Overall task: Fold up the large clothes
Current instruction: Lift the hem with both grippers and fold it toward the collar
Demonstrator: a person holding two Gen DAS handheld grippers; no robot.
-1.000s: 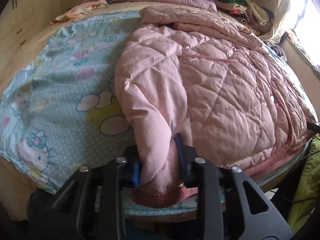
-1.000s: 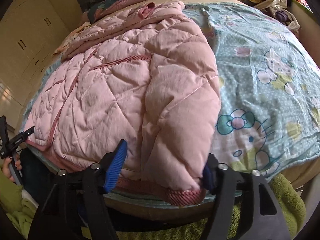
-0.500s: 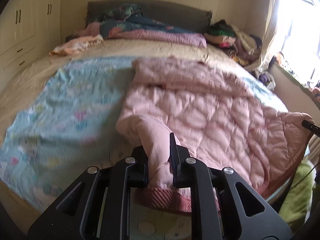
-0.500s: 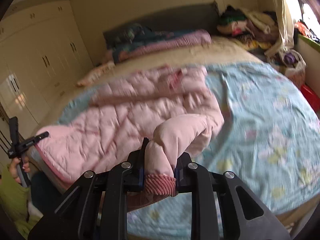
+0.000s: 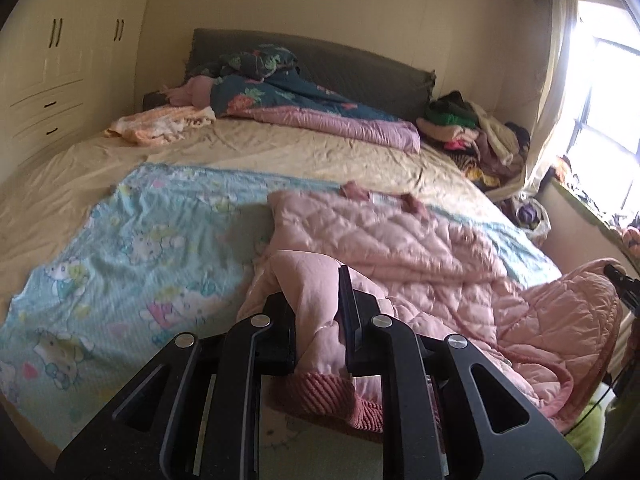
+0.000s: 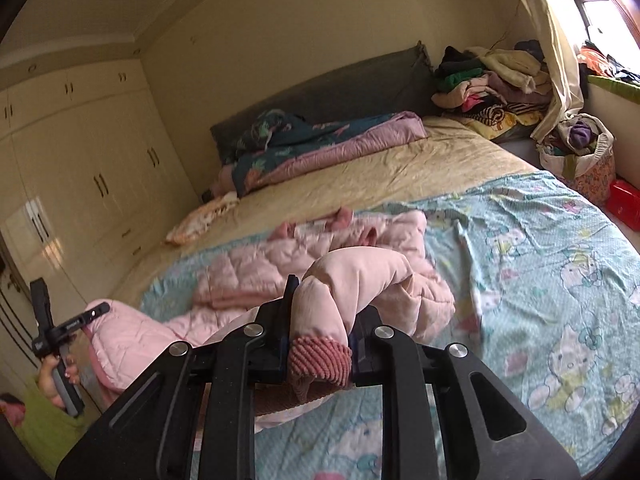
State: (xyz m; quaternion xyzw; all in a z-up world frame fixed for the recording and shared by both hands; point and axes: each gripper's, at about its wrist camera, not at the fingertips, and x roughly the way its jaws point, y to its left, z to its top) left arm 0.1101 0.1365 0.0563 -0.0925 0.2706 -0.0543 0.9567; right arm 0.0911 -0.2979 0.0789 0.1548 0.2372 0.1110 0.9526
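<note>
A pink quilted jacket (image 5: 400, 248) lies on the light blue cartoon sheet (image 5: 132, 256) on the bed; it also shows in the right wrist view (image 6: 248, 264). My left gripper (image 5: 318, 320) is shut on one sleeve just above its ribbed red cuff (image 5: 320, 396) and holds it raised off the bed. My right gripper (image 6: 320, 328) is shut on the other sleeve near its ribbed cuff (image 6: 320, 360), also raised. The jacket's lower part is lifted and bunched toward me.
A folded dark floral and purple quilt (image 5: 304, 108) lies by the headboard. A pile of clothes (image 5: 468, 128) sits at the far right corner. White wardrobes (image 6: 80, 184) line the left wall. A bag (image 6: 580, 152) and a red box (image 6: 624, 204) stand beside the bed.
Both grippers closed on the sleeves near the cuffs and rose up and back, lifting the jacket's lower part off the bed. The views tilted from the bed up to the room.
</note>
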